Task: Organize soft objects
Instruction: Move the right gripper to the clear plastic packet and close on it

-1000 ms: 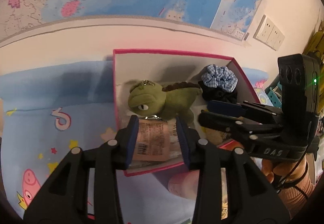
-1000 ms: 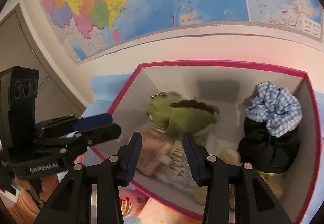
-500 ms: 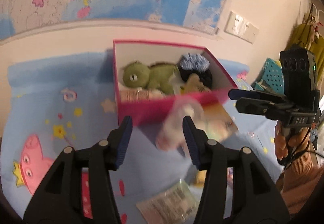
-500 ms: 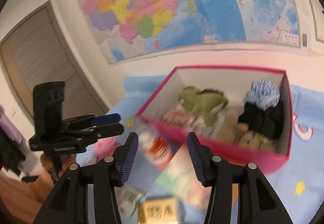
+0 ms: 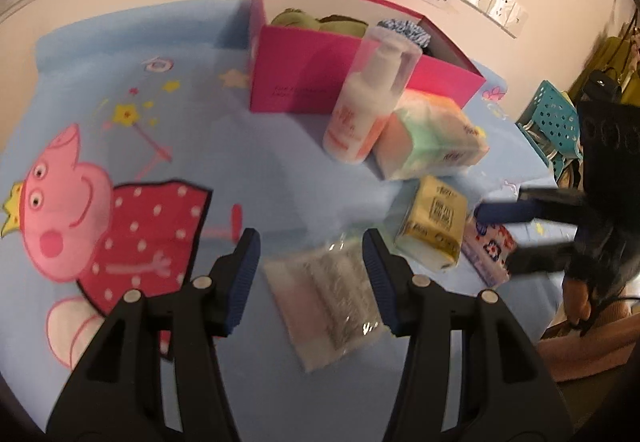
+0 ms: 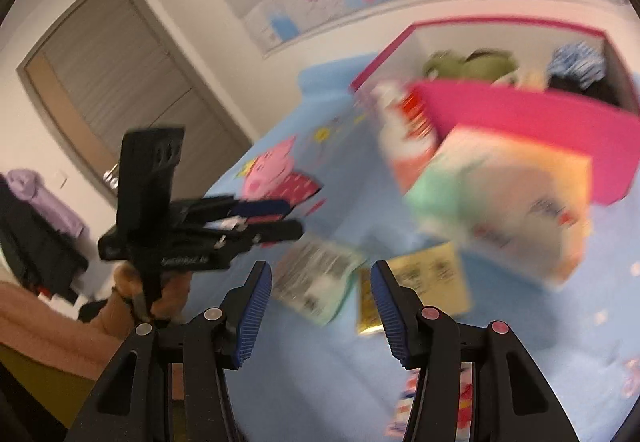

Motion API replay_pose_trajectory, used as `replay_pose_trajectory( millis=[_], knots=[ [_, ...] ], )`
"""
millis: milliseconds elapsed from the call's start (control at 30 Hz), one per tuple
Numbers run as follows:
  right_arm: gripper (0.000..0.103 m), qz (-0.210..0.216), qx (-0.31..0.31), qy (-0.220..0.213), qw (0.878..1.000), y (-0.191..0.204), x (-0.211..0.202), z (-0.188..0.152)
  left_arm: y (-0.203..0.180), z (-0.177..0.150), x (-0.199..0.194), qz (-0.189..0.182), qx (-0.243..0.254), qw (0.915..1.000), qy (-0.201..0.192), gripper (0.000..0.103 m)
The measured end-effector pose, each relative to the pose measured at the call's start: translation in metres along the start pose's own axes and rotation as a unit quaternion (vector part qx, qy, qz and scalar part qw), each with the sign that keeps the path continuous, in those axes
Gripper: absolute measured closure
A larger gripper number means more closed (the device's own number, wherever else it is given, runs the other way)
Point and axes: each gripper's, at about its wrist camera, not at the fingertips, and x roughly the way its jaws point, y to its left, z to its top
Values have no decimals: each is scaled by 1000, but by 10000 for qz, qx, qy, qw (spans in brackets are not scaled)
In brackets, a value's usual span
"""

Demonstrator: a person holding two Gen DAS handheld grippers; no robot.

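A pink box [image 5: 360,90] [image 6: 520,122] at the back of the blue sheet holds a green plush [image 5: 296,18] [image 6: 468,62] and a checked scrunchie [image 5: 400,28] [image 6: 576,62]. My left gripper [image 5: 312,278] [image 6: 288,220] is open, hovering over a clear plastic packet [image 5: 320,298] [image 6: 316,278] that lies flat between its fingers, pads apart from it. My right gripper [image 6: 320,302] [image 5: 516,236] is open too and grips nothing, with the packet and a yellow tissue pack [image 6: 424,278] [image 5: 432,226] ahead of it.
A pump bottle [image 5: 372,102] [image 6: 404,134] and a pastel tissue pack [image 5: 432,138] [image 6: 508,194] stand in front of the box. A patterned packet [image 5: 488,250] lies by the right gripper. A teal basket [image 5: 556,118] is off the right edge; a door [image 6: 120,82] is at the left.
The left gripper let go of an orange-labelled packet in the box. Both grippers drew back from the box, sank toward the loose packs on the sheet, and their jaws widened.
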Motion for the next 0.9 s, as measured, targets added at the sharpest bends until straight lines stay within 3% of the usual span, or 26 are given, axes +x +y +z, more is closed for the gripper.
replay_pose_trajectory(
  millis=[233,533,700,900],
  knots=[
    [50,-124,12,465,9988,13,42,-11,10,-21,-2,30,-189,9996,189,48],
    [52,-821,206,383,9957,16,61,-16,11,-34,3,-279,-148,9985,458,48],
    [51,-778,290,198,9963,15,65,-17,13,-37,2,-500,-148,9976,457,48],
    [51,-380,684,75,9969,7,66,-14,15,-40,0,-618,-146,9969,459,48]
  ],
)
